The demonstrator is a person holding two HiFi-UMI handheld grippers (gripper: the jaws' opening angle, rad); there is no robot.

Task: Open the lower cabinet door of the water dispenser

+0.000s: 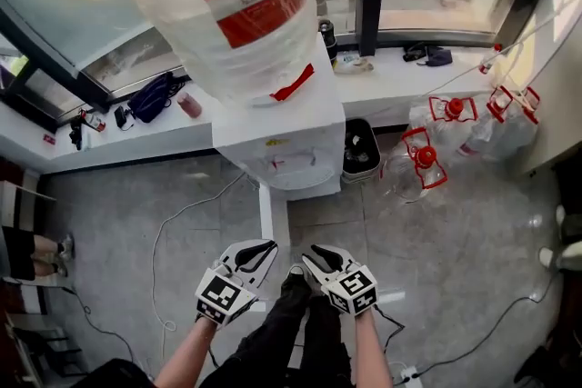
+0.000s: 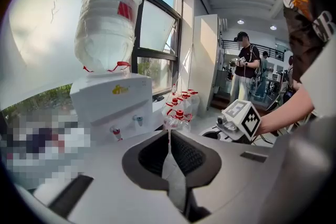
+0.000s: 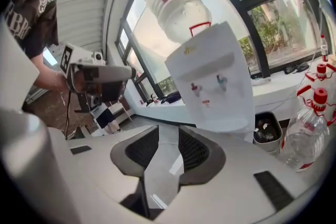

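**A:** Where's the water dispenser (image 1: 277,136) in all this?

**B:** In the head view it's dead ahead at 12 o'clock, backed against the windowsill (image 1: 400,91), with the big bottle (image 1: 227,4) upended on top. Both grippers are down at 6 o'clock, well apart from it, one on either side of the person's legs (image 1: 296,323).

**A:** And the door itself?

**B:** A narrow white panel (image 1: 266,218) runs out from the dispenser's foot toward 6 o'clock, across the floor (image 1: 200,223). I read it as the lower cabinet door swung out and seen edge-on from above, but I can't be sure. Neither gripper view shows the cabinet, only the taps (image 2: 116,134) and what's above them.

**A:** What are the jaws doing?

**B:** The left gripper (image 1: 262,250) has its jaws brought together, pads meeting at the tips, with nothing in them. The right gripper (image 1: 311,259) has its jaws part-way apart. Bare floor shows through the gap and nothing is held.

**A:** Why hold them there?

**B:** My guess is that they're side by side, pointing at the dispenser's front, to keep out of that panel's arc. If it is the door, the job looks done and the hands are simply keeping clear. If not, the half-open right one is the readier to take a door edge.

**A:** Anything in the way?

**B:** The black bin (image 1: 361,150) sits just beside the dispenser at 3 o'clock, with empty bottles (image 1: 427,159) beyond it. A cable (image 1: 155,268) loops over the floor at 9 o'clock.
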